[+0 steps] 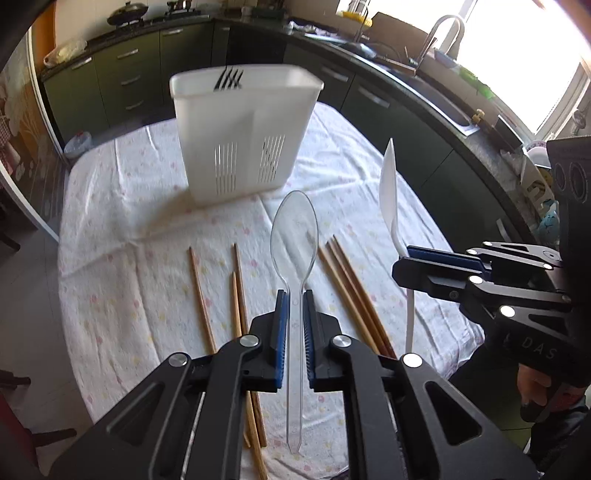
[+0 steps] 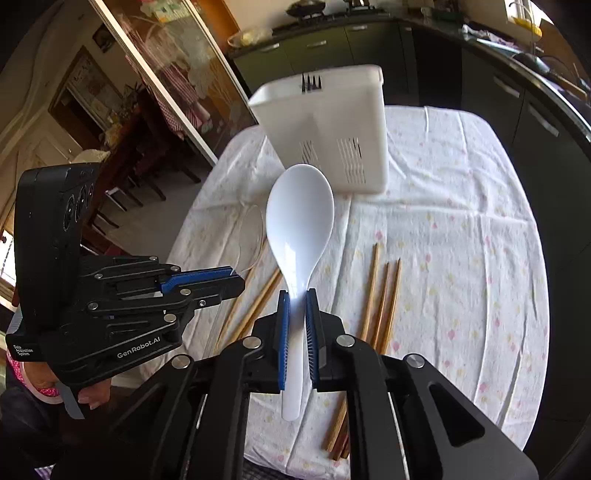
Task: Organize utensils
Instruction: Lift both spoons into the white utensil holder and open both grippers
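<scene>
Two glossy spoons (image 1: 294, 236) (image 2: 300, 221) (plastic) gripped

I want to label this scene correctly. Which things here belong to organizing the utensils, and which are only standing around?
Part of the job:
- clear spoon in left gripper
- white spoon in right gripper
- white caddy
- black fork already in it
- wooden chopsticks on the tablecloth

Only around:
- faucet
- wok

Clear glossy plastic spoon (image 1: 294, 236), glossy white plastic rice spoon (image 2: 300, 225), matt wooden chopsticks (image 1: 201, 299), translucent white plastic utensil caddy (image 1: 242, 136) (slotted walls), wrinkled floral cloth tablecloth (image 1: 122, 258).
</scene>
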Available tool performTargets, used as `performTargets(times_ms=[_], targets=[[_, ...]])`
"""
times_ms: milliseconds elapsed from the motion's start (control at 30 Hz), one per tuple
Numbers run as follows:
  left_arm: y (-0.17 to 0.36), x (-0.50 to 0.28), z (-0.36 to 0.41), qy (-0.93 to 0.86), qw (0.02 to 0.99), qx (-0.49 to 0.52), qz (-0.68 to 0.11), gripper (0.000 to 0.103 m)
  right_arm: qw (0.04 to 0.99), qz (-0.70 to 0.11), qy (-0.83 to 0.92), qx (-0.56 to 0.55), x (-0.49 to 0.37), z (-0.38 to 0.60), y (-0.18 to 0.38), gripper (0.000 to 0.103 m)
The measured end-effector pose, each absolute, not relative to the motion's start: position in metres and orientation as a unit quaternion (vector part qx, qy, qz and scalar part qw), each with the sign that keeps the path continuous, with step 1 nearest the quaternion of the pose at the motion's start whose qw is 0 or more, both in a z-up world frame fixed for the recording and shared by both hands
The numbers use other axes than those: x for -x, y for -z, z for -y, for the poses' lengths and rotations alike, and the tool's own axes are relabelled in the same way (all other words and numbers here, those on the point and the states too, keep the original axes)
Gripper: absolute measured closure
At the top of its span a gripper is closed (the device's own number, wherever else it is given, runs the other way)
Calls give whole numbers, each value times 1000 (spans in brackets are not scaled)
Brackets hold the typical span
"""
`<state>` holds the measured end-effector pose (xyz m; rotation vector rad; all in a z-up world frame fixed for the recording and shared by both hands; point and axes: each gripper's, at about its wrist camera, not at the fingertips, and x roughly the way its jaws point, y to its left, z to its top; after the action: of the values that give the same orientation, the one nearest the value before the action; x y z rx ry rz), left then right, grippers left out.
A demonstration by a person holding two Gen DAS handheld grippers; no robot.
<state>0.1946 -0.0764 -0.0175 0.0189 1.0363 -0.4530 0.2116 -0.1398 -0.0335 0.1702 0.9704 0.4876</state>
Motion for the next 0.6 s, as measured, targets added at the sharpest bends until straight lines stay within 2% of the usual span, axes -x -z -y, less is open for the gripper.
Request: performTargets(times_ms=[167, 300, 467, 600], targets=[[-61, -218, 70, 219, 908, 13, -355, 94, 914, -339, -208, -85, -227, 151, -24, 93], [-100, -249, 69, 206, 952, 33, -226, 94, 942, -265, -185, -94, -248, 159, -49, 93], [-113, -276, 70, 186, 979, 39, -76, 94, 971, -175, -140, -80, -279, 145, -66, 93], [-99, -292, 80, 158, 986, 23, -39, 94, 987, -106, -107, -52, -309, 133, -68, 93]])
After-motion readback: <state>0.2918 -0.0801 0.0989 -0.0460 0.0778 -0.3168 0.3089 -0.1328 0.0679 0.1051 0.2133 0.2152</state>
